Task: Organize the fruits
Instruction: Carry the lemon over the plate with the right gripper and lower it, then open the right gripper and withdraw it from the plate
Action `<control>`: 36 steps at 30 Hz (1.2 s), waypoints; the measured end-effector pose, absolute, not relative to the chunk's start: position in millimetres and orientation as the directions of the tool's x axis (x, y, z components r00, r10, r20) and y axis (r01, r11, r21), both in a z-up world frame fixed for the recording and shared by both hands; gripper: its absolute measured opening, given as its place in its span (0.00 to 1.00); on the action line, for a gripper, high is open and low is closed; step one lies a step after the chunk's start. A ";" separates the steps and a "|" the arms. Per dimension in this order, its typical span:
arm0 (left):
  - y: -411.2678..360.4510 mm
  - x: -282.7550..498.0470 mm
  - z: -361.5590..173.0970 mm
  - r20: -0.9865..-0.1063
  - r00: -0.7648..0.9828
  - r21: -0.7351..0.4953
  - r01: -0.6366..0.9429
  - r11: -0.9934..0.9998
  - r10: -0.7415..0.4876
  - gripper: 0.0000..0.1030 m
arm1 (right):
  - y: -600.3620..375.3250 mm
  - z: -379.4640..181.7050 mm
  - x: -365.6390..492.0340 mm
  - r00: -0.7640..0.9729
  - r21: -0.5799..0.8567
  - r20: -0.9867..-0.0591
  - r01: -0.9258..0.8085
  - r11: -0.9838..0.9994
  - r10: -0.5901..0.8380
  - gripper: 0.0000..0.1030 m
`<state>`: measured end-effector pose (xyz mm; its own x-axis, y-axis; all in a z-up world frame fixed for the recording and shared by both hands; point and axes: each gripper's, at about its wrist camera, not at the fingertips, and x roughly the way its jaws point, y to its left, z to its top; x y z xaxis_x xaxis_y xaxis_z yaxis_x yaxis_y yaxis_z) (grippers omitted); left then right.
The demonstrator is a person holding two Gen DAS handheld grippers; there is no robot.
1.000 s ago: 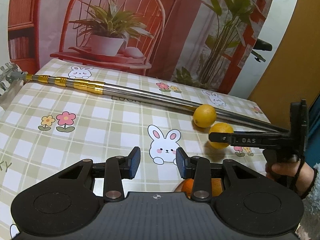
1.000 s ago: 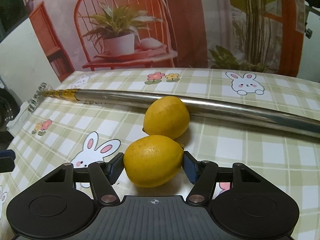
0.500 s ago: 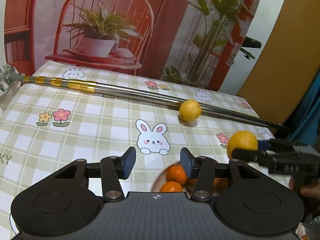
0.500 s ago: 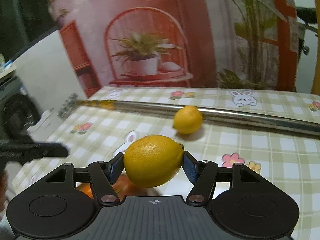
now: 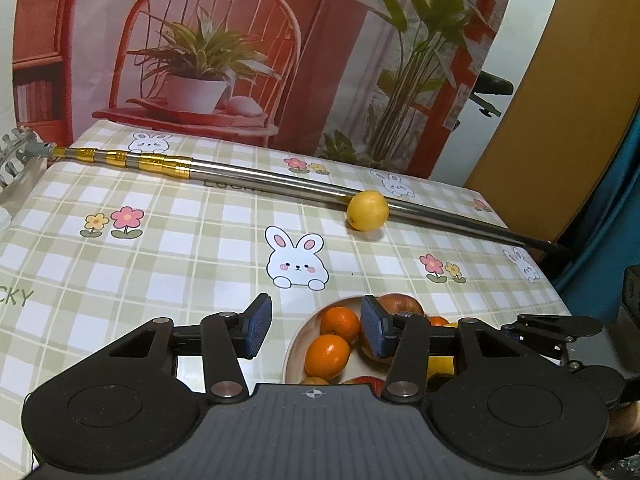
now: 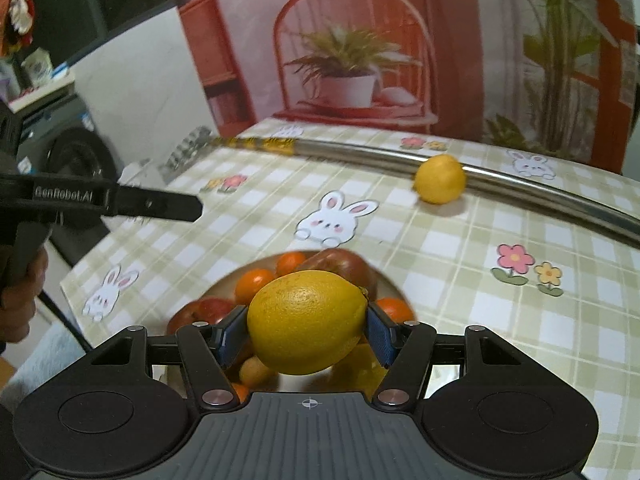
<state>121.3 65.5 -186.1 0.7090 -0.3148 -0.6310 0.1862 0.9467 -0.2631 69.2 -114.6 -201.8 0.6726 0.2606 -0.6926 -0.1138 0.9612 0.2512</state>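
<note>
Right tool (image 6: 307, 330) pinching lemon (image 6: 306, 320) over fruit bowl (image 5: 298, 344), left tool (image 5: 316, 330) spread, empty

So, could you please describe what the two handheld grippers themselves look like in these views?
Both are matte black plastic. The left gripper and right gripper each have two angular linkage fingers with silver pivot pins, blue ribbed pads, two round recessed discs and a small crosshair mark on the body. White GenRobot.AI lettering runs along the left one's side.
</note>
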 end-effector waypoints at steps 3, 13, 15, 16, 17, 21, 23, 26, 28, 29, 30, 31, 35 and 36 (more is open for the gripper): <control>67.0 120.1 -187.3 -0.632 0.708 -0.266 0.181 0.947 -0.313 0.50 | -106.0 -203.9 70.2 0.656 0.231 -0.707 -0.136 0.963 0.262 0.57; 71.6 122.4 -201.6 -0.656 0.679 -0.309 0.157 0.938 -0.330 0.50 | -93.9 -214.5 72.7 0.634 0.159 -0.740 -0.159 0.974 0.224 0.57; 72.3 122.7 -202.6 -0.656 0.679 -0.311 0.156 0.937 -0.331 0.50 | -92.3 -215.4 73.6 0.633 0.150 -0.742 -0.166 0.975 0.221 0.57; 72.2 122.9 -202.7 -0.656 0.679 -0.309 0.156 0.938 -0.329 0.50 | -91.9 -215.5 73.9 0.633 0.147 -0.742 -0.168 0.975 0.221 0.57; 72.1 122.9 -202.8 -0.657 0.679 -0.308 0.156 0.939 -0.328 0.50 | -91.6 -215.7 74.0 0.632 0.145 -0.743 -0.169 0.975 0.220 0.57; 72.2 123.6 -203.3 -0.661 0.675 -0.307 0.156 0.939 -0.328 0.50 | -91.2 -215.8 74.1 0.633 0.145 -0.743 -0.169 0.975 0.220 0.57; 71.6 123.2 -203.8 -0.663 0.674 -0.305 0.155 0.940 -0.326 0.50 | -91.2 -215.9 74.1 0.633 0.145 -0.743 -0.169 0.975 0.220 0.57; 71.3 122.1 -204.3 -0.664 0.674 -0.300 0.156 0.941 -0.324 0.50 | -91.1 -215.9 74.0 0.632 0.142 -0.743 -0.170 0.975 0.218 0.57; 71.3 121.7 -204.2 -0.665 0.674 -0.297 0.157 0.942 -0.322 0.50 | -90.9 -215.8 74.3 0.632 0.141 -0.744 -0.170 0.975 0.217 0.57; 71.4 121.6 -204.2 -0.665 0.674 -0.297 0.156 0.942 -0.321 0.50 | -90.8 -215.9 74.2 0.632 0.142 -0.744 -0.169 0.975 0.218 0.57; 71.4 121.4 -204.2 -0.666 0.674 -0.296 0.156 0.942 -0.321 0.50 | -90.7 -215.9 74.2 0.632 0.141 -0.744 -0.169 0.976 0.217 0.57; 71.8 121.2 -204.2 -0.666 0.674 -0.296 0.155 0.942 -0.320 0.50 | -90.6 -215.9 74.0 0.632 0.142 -0.744 -0.169 0.975 0.218 0.57; 72.4 120.9 -204.3 -0.666 0.674 -0.296 0.154 0.943 -0.319 0.51 | -90.7 -215.9 74.1 0.631 0.142 -0.744 -0.170 0.975 0.219 0.57; 72.4 120.9 -204.4 -0.666 0.674 -0.296 0.154 0.943 -0.319 0.51 | -90.6 -215.9 74.2 0.631 0.142 -0.744 -0.170 0.975 0.218 0.57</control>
